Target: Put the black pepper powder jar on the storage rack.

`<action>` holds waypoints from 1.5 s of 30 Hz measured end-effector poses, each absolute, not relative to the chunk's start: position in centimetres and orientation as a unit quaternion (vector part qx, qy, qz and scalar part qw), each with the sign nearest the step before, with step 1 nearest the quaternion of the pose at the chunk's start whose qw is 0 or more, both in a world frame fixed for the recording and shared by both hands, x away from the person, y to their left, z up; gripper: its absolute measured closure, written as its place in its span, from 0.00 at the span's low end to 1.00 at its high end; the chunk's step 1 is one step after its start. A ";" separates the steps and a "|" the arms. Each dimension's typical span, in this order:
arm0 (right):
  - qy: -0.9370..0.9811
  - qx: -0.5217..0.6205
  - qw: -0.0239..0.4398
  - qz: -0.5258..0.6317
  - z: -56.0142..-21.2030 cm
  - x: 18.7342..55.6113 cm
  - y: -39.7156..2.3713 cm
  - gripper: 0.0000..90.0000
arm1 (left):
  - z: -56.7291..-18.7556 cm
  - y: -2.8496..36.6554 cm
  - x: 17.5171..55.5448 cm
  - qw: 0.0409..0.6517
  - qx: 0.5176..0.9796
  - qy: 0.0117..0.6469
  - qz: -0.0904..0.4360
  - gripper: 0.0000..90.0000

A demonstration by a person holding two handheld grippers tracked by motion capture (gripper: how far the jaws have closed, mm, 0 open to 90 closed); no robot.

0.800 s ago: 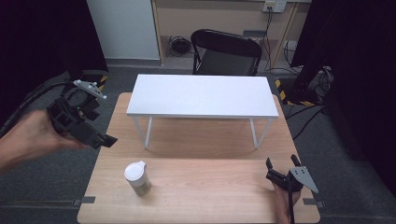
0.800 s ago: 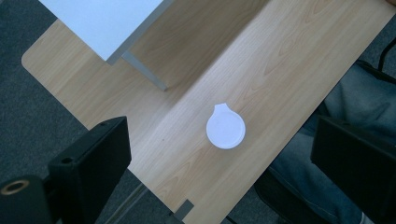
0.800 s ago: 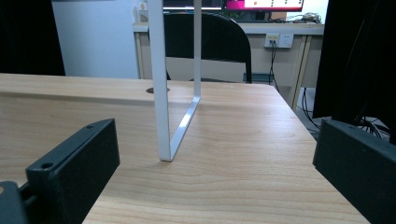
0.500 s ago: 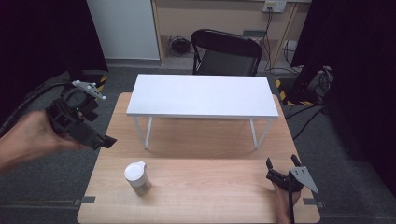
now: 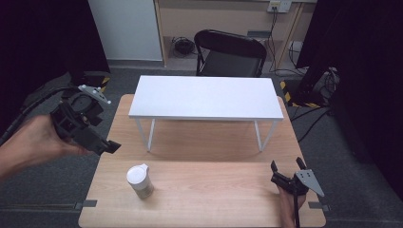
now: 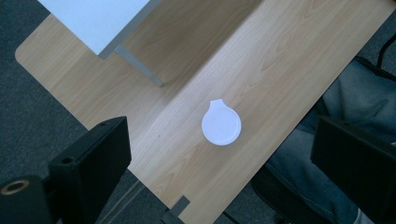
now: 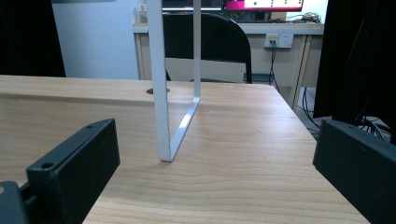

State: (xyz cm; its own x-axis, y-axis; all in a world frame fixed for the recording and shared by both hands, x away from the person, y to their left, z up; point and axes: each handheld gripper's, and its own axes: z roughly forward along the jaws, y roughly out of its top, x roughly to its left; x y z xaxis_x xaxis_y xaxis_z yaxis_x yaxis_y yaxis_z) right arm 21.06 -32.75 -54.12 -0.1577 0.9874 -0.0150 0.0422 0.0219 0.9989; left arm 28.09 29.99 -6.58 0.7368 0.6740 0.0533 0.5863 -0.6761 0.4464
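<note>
From the high view, your left hand-held gripper (image 5: 110, 146) hangs in the air off the left edge of the wooden bench (image 5: 214, 199), tilted down toward it, with nothing between its jaws. The white lidded cup (image 5: 139, 180) stands upright on the bench's near left part, well apart from that gripper and clear of the small white table (image 5: 205, 97) that sits on the far half of the bench. Your right hand-held gripper (image 5: 287, 175) rests low at the near right corner of the bench, its jaws spread and holding nothing. A black chair (image 5: 230, 54) stands behind the bench.

In the left gripper view, you look down on the cup (image 6: 221, 124) from above: its round white lid with a small tab sits in the gap between your two black jaws, far below them. The jaws stand wide apart and touch nothing. A corner of the white table (image 6: 100, 21) shows at the top left, and a trouser leg (image 6: 322, 140) at the right beside the bench edge.

In the right gripper view, your jaws stand wide apart just above the bench top (image 7: 224, 154), with nothing held. Ahead of them a white leg frame (image 7: 161, 93) of the small table stands on the wood, and the chair (image 7: 208, 42) shows beyond it.
</note>
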 end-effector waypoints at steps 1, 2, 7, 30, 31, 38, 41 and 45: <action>0.553 0.465 0.453 0.522 -54.1 21.1 -32.7 0.01 | -6.7 29.9 28.2 0.203 0.910 0.347 0.106 0.05; 0.553 0.465 0.452 0.522 -54.1 21.1 -32.8 0.01 | -6.8 29.9 28.2 0.203 0.910 0.347 0.104 0.05; 0.553 0.465 0.452 0.523 -54.1 21.1 -32.8 0.01 | -7.4 29.6 28.4 0.204 0.910 0.345 0.103 0.05; 0.551 0.466 0.451 0.525 -54.2 21.1 -32.9 0.01 | -11.5 28.8 30.1 0.201 0.911 0.348 0.093 0.06; 0.551 0.466 0.451 0.525 -54.2 21.1 -32.9 0.01 | -11.9 28.7 30.3 0.199 0.911 0.349 0.091 0.06; 0.550 0.466 0.451 0.526 -54.2 21.0 -32.8 0.01 | -13.3 28.4 31.1 0.193 0.913 0.351 0.080 0.06; 0.551 0.466 0.450 0.526 -54.2 21.1 -32.8 0.01 | -13.9 28.3 31.3 0.190 0.913 0.353 0.080 0.06; 0.550 0.466 0.450 0.527 -54.2 21.0 -32.9 0.01 | -15.0 28.3 31.7 0.186 0.911 0.360 0.074 0.06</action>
